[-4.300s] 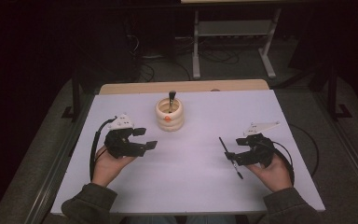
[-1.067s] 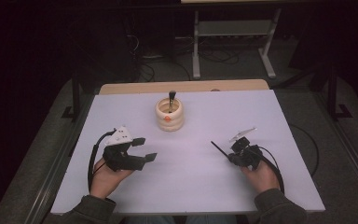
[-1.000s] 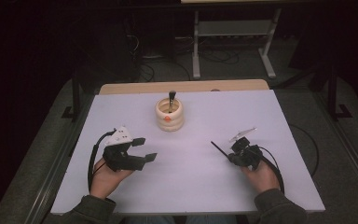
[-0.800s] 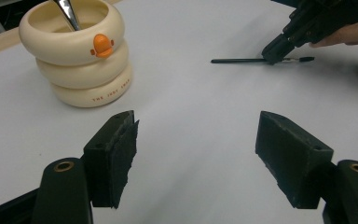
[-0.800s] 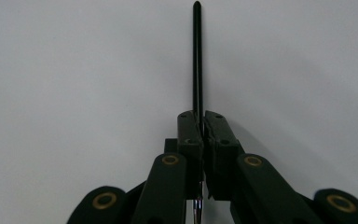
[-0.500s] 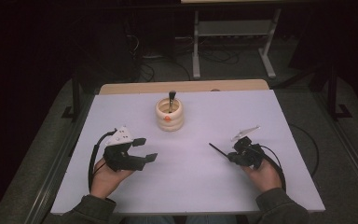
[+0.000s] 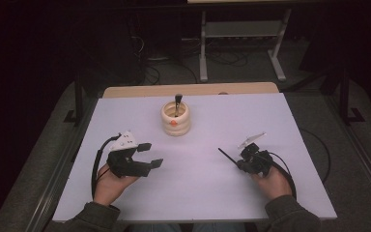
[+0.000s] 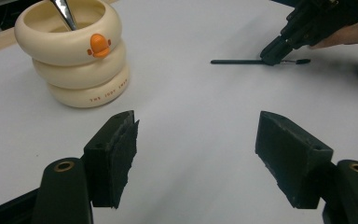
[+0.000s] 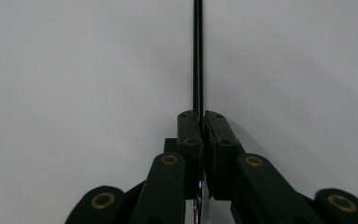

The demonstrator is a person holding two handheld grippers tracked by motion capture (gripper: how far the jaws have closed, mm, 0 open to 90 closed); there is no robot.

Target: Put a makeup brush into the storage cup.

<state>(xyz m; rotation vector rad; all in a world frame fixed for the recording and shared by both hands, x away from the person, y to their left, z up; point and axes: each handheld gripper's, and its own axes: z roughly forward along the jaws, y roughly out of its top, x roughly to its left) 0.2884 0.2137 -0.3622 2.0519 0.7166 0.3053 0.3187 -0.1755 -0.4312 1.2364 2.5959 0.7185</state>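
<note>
A person's right gripper clamps a thin black stick low over the white table, apparently not yet placed in the cream ringed holder, while the left gripper waits wide open.

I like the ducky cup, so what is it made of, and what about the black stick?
The cream cup looks like glazed ceramic or smooth plastic: a soft sheen, rounded stacked rings and an orange beak, but the look alone leaves it open. The thin black stick, clamped in the right gripper, looks like plastic or painted metal: straight, slim, with a faint highlight along its length.
</note>
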